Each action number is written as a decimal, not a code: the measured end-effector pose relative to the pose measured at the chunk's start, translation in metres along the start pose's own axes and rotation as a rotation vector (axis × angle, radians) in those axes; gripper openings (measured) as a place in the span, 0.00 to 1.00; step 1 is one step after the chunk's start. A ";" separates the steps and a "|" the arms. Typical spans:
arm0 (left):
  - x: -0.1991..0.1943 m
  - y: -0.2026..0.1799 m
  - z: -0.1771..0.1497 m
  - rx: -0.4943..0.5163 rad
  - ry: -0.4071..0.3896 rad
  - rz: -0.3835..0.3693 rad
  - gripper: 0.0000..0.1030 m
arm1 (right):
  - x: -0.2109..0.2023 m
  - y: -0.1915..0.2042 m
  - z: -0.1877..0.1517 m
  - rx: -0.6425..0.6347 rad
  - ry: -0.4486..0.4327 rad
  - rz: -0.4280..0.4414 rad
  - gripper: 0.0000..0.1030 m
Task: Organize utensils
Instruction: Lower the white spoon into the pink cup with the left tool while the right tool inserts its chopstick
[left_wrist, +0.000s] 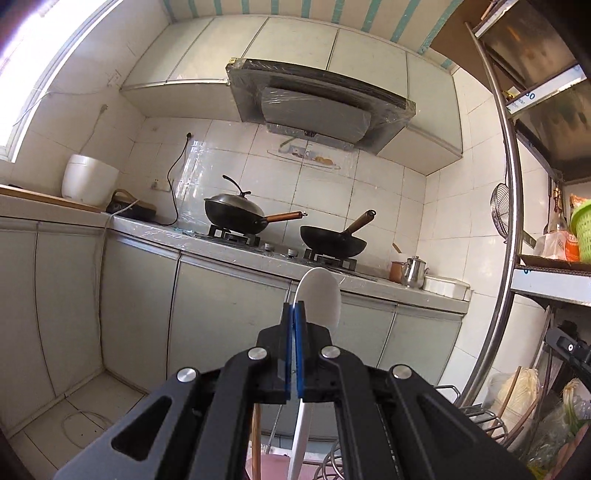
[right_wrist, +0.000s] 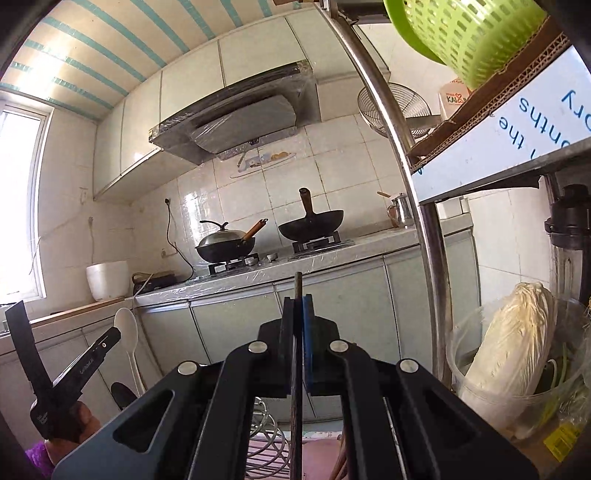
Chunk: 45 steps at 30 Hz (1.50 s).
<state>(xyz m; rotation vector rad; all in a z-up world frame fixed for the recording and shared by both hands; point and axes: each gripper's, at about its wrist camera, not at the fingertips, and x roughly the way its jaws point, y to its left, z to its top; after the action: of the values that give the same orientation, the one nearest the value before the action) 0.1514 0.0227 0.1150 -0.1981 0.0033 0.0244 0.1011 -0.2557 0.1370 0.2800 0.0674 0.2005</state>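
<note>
Daylight floods from the window (right_wrist: 20, 206) — blown-out glare; sharp focus, edges bent by fisheye.

The spoon (left_wrist: 319, 295) looks like smooth, glossy white plastic. The chopstick (right_wrist: 297, 295) is dark and matt, perhaps wood. Both woks (left_wrist: 332, 242) are dull black metal with wooden handles. Wall tiles (left_wrist: 325, 188) shine glazed white; clear film covers the range hood (left_wrist: 317, 107). The rack post (right_wrist: 388, 103) is polished steel, the basket (right_wrist: 465, 37) green plastic.

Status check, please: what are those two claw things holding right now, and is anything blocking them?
Left gripper shut on white spoon. Right gripper shut on thin dark stick. Both held level, clear. Metal rack post close right.
</note>
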 end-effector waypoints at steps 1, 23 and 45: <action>0.001 0.000 -0.003 0.005 -0.004 0.003 0.01 | 0.002 0.000 -0.002 -0.005 -0.003 0.004 0.05; -0.001 0.021 -0.061 0.038 0.038 0.001 0.01 | 0.018 0.019 -0.023 -0.198 -0.120 -0.027 0.05; -0.030 0.027 -0.050 0.027 0.254 -0.065 0.32 | 0.007 0.016 -0.059 -0.103 0.308 -0.038 0.10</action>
<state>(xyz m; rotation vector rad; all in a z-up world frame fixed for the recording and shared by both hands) 0.1212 0.0387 0.0610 -0.1730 0.2505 -0.0660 0.0999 -0.2233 0.0844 0.1436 0.3658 0.2071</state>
